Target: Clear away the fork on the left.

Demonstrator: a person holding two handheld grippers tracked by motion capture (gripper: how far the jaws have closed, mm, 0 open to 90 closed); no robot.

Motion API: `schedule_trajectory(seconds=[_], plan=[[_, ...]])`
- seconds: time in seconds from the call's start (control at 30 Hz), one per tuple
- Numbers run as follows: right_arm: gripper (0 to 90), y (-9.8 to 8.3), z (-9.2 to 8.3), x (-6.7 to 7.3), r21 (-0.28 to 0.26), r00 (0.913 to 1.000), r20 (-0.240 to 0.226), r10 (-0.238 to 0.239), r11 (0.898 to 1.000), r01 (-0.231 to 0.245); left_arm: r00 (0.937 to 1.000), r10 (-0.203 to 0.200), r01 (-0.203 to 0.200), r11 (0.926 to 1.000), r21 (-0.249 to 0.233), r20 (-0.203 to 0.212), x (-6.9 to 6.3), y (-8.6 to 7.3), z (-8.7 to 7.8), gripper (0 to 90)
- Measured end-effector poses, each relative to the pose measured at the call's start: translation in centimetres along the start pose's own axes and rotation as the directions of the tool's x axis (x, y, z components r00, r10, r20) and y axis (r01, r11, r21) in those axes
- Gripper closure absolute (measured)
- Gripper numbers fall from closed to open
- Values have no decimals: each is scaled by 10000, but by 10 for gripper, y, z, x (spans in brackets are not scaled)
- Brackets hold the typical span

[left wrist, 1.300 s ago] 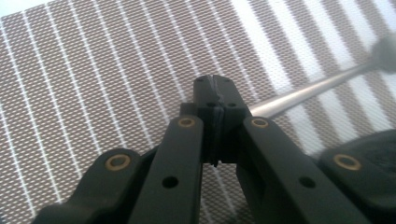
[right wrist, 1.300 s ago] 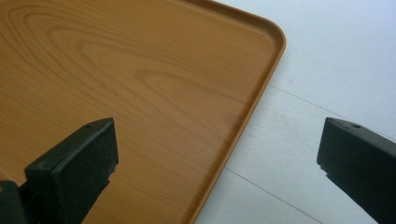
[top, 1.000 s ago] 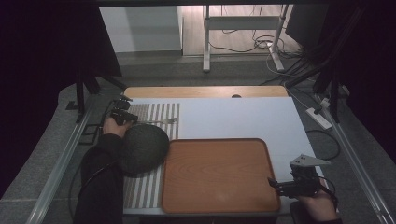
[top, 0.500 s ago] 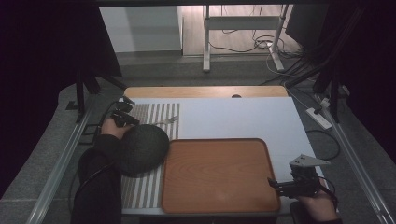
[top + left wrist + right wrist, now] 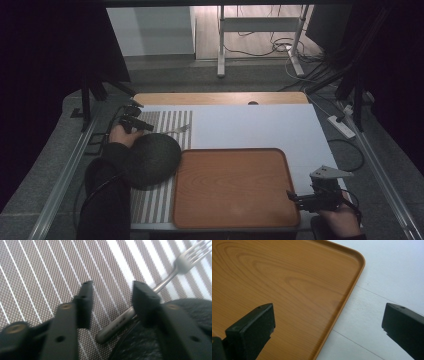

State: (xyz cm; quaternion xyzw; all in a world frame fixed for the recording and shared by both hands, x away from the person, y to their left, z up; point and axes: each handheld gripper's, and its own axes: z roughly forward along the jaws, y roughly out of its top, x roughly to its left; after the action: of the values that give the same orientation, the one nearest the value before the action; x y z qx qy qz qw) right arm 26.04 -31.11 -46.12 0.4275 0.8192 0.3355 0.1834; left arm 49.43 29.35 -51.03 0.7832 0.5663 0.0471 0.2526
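Spreading just now, the left gripper (image 5: 110,302) straddles a smooth steel fork (image 5: 150,292) on the ribbed striped mat (image 5: 37,272); the right gripper (image 5: 328,322) gapes over the woodgrain tray (image 5: 287,285).

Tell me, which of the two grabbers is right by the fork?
The left gripper, at the far left of the table. Its open jaws sit over the striped mat beside the fork. The right gripper waits by the wooden tray, far from it.

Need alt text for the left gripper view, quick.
The left tongs stand open over a striped placemat, jaws just opened, with a metal fork lying on the mat between and beyond them, untouched. A dark round plate edges in at lower right.
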Motion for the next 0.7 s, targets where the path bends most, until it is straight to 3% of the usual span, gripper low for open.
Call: schedule_trajectory(seconds=[0.1,0.2,0.37,0.47,0.67,0.7], plan=[[0,0,0,0,9,10000,2,-6,10000,6,9997,215,-212,9996,-174,123,-6,4,1,352],[0,0,0,0,18,10000,2,-6,10000,6,9987,446,-445,9990,-62,244,-14,8,6,175],[0,0,0,0,19,10000,-1,-11,10000,11,9941,985,-1001,9944,342,463,-27,16,17,50],[0,0,0,0,18,10000,-3,-3,10000,3,9908,1234,-1265,9904,562,551,-35,20,24,21],[0,0,0,0,5,10000,-6,-17,10000,17,9809,1931,-1946,9732,1228,241,-48,25,40,6],[0,0,0,0,4,10000,-6,-18,10000,18,9814,1913,-1920,9731,1276,181,-50,25,42,3]])
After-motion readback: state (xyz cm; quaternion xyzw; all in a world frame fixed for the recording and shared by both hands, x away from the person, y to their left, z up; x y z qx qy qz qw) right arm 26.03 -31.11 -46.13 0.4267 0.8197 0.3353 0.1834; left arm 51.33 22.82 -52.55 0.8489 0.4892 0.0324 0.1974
